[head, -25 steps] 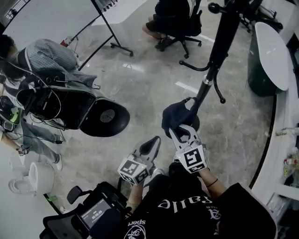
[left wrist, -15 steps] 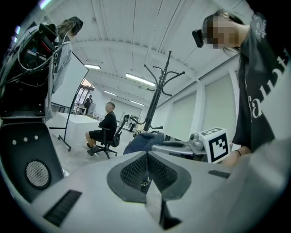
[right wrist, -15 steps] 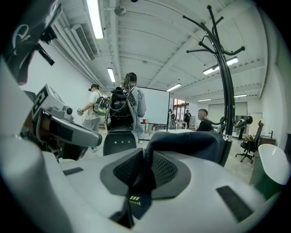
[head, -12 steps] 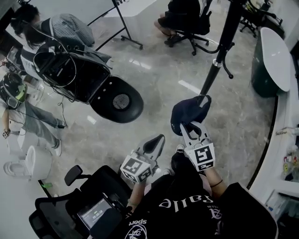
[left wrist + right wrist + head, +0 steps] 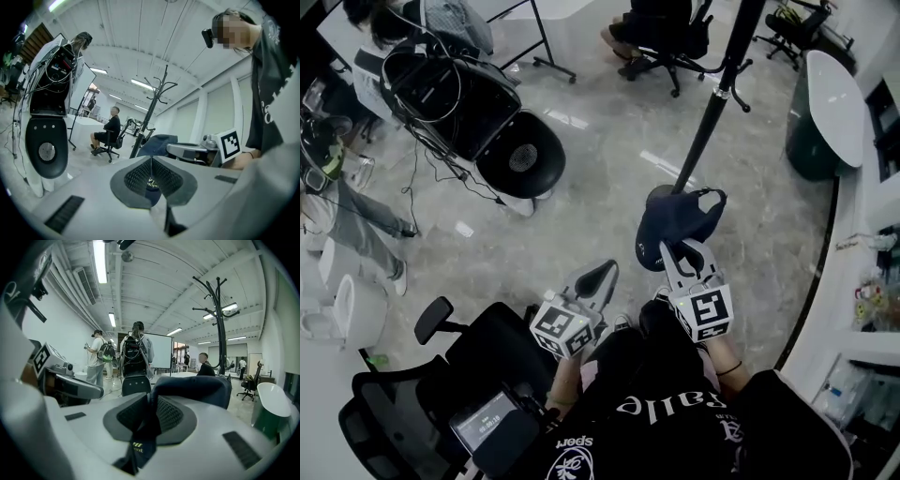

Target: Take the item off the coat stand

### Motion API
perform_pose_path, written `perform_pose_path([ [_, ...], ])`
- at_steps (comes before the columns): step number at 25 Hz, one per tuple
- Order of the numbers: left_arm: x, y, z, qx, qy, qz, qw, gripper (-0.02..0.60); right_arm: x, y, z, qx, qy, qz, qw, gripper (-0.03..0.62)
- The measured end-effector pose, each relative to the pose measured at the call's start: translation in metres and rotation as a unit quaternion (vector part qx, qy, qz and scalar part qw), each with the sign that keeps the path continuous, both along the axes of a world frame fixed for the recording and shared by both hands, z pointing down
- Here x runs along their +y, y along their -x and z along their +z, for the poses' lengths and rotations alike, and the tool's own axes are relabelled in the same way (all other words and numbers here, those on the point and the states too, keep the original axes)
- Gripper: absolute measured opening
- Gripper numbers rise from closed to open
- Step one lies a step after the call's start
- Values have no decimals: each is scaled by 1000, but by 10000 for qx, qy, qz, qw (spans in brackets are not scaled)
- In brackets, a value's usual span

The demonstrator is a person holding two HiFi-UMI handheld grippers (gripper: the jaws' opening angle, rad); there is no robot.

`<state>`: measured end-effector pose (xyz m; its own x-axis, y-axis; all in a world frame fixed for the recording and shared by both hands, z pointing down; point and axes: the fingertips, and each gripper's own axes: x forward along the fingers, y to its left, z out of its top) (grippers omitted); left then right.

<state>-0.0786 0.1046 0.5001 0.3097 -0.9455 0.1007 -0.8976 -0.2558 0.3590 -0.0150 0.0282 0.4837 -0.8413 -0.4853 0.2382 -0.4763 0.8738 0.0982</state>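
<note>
A dark navy cap (image 5: 673, 223) hangs from my right gripper (image 5: 682, 249), which is shut on its fabric. In the right gripper view the cap (image 5: 197, 387) bulges just beyond the pinching jaws of the right gripper (image 5: 149, 416). The black coat stand (image 5: 712, 103) rises just behind the cap, and none of its hooks touches the cap. It also shows as a tall stand (image 5: 218, 310) in the right gripper view. My left gripper (image 5: 604, 276) sits beside the right one, shut with nothing held. From the left gripper (image 5: 151, 176) I see the cap (image 5: 157, 143) and the stand (image 5: 154, 103).
A black office chair (image 5: 412, 412) stands at the lower left. A rig with cables on a round black base (image 5: 520, 155) stands to the left, with a person (image 5: 356, 216) beside it. Someone sits on a chair (image 5: 652, 33) at the top. A white counter (image 5: 844, 84) curves along the right.
The right gripper has kept its grip on the cap and carried it a little away from the stand's pole. The head view has shifted, and the left gripper stays shut beside it.
</note>
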Motion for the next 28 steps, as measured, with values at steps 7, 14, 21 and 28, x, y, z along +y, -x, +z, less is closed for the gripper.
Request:
perform_pose_path([
  [7,8,-54,-20,-133,-199,338,9991,3,30,-53,-5,-56,-23,87,9999,70],
  [14,2,-132,-26,-178,-238,531,9981,3,38,-121,-9,-53,-95,44,9999,69],
  [21,16,-201,-18,-133,-127,464,9988,3,52,-188,-8,-67,-22,-28,10000,69],
  [28,30,-259,-13,-93,-111,411,9991,3,67,-240,-2,-58,26,-136,9999,69],
])
